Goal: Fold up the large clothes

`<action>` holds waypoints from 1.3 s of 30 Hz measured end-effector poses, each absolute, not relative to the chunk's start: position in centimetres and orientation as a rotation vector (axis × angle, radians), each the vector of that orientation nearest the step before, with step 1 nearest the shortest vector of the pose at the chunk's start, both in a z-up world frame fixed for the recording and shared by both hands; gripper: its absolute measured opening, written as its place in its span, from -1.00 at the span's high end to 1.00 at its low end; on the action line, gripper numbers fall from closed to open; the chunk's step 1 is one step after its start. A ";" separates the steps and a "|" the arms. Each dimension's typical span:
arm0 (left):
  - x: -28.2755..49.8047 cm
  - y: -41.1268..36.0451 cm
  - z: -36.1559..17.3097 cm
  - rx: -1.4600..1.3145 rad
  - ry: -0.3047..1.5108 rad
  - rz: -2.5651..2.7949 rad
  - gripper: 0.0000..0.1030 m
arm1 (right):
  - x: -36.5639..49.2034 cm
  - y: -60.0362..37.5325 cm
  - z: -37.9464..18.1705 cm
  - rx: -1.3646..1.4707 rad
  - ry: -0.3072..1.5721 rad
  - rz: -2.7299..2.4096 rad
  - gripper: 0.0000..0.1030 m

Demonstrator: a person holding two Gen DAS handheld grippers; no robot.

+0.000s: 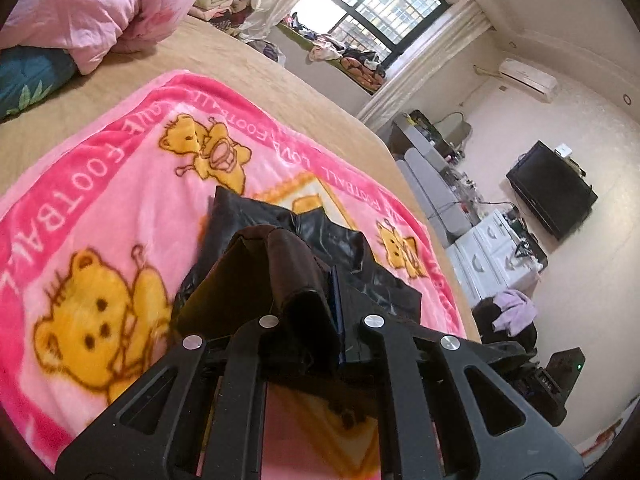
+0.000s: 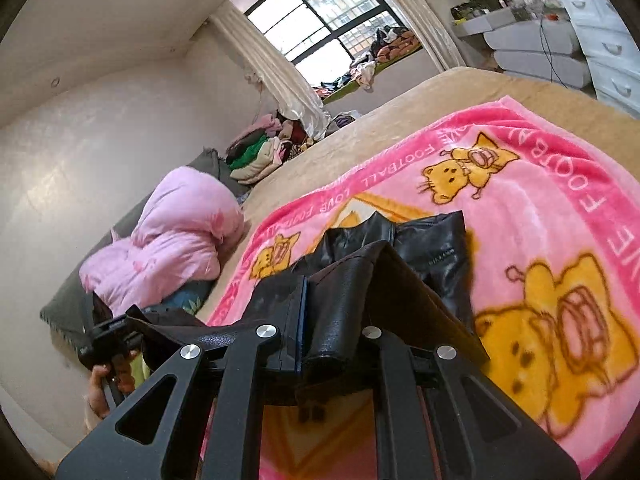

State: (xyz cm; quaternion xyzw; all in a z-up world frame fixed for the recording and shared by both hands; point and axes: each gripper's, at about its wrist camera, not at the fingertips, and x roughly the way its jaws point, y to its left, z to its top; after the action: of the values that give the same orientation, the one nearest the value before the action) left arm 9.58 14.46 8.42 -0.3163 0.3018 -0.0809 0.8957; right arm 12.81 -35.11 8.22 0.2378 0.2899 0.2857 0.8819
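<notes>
Black linkage bars of my left gripper (image 1: 320, 300) fill the foreground, jaws nipped tight on a brown-lined fold of one black leather jacket (image 1: 320, 236). My right gripper (image 2: 320, 312) pinches its other side. One garment, glossy, creased, raised over the middle of one pink bear blanket (image 1: 120, 200) on the bed (image 1: 260, 76).

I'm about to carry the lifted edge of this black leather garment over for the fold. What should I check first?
1. Left tool shut on the black leather garment: ok.
2. Right tool shut on the same garment: ok.
3. Rest of garment lying on the pink bear blanket: ok.
4. Blanket ahead free of other items: ok.
5. Pink quilt clear of the fold path: ok, it sits off the blanket.
6. Lifted edge even between both tools: cannot tell.
</notes>
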 end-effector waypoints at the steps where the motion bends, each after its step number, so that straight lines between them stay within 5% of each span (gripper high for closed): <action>1: 10.0 14.4 8.4 -0.653 0.627 -0.165 0.92 | 13.5 -35.0 8.1 0.495 0.603 0.588 0.81; 27: 21.5 15.2 3.2 -0.613 0.753 -0.062 0.90 | 24.6 -32.5 4.4 0.398 0.703 0.388 0.77; 39: 24.3 14.5 0.9 -0.570 0.797 -0.061 0.77 | 27.5 -32.4 0.3 0.425 0.754 0.342 0.58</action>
State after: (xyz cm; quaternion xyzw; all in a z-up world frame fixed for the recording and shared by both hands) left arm 24.31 14.47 0.87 -0.2737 0.3827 -0.0293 0.8819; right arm 27.50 -32.41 0.29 0.2050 0.3637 0.1648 0.8936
